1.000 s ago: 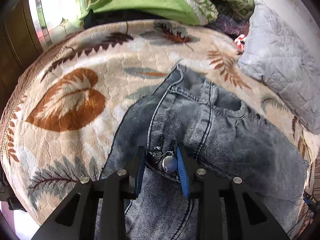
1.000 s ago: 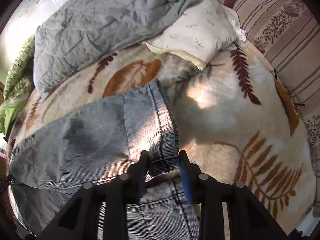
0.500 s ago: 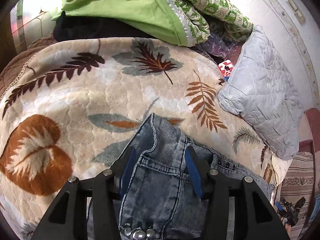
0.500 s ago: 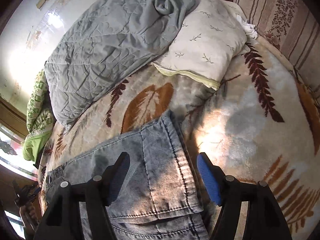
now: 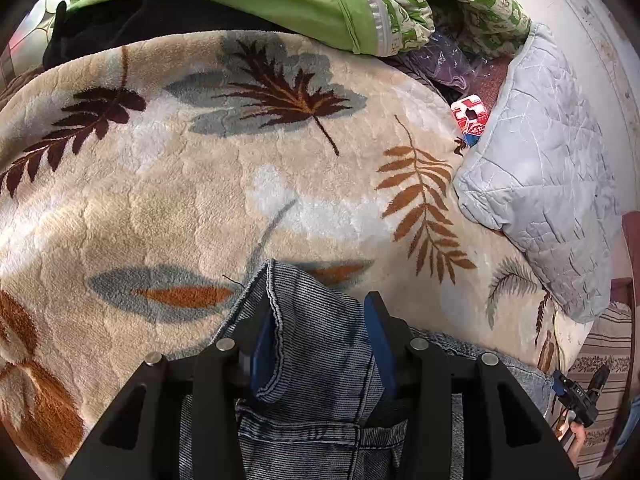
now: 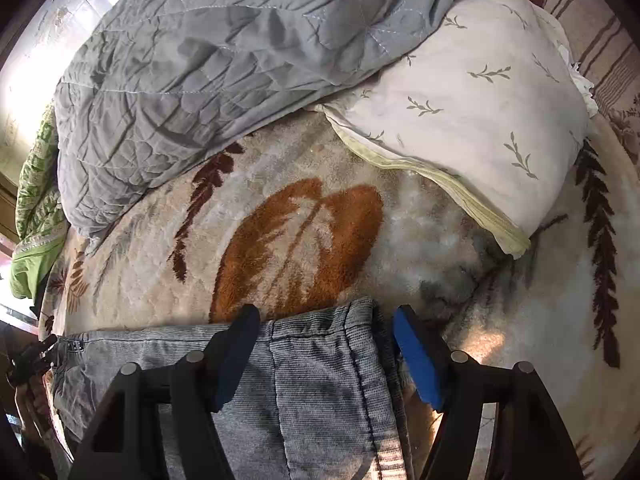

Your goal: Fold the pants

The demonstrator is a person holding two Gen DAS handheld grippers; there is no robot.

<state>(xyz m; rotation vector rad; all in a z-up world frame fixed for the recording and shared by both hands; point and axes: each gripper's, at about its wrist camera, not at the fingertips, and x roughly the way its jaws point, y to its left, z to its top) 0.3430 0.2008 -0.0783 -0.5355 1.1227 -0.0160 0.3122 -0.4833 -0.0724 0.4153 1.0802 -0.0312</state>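
Denim pants [image 5: 316,360] lay on the leaf-print blanket [image 5: 192,184] of the bed, at six o'clock in both views. The left gripper [image 5: 320,344] had its fingers [image 5: 262,354] spread around a folded corner of the denim, having just narrowed a little, the left pad touching the cloth. The right gripper [image 6: 328,356] held its fingers [image 6: 418,360] wide apart over the hem. A grey quilt [image 6: 208,56] and pillow [image 6: 472,92] sat toward twelve o'clock.

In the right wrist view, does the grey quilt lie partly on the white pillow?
Yes, the grey quilt drapes over the white pillow's upper left part.
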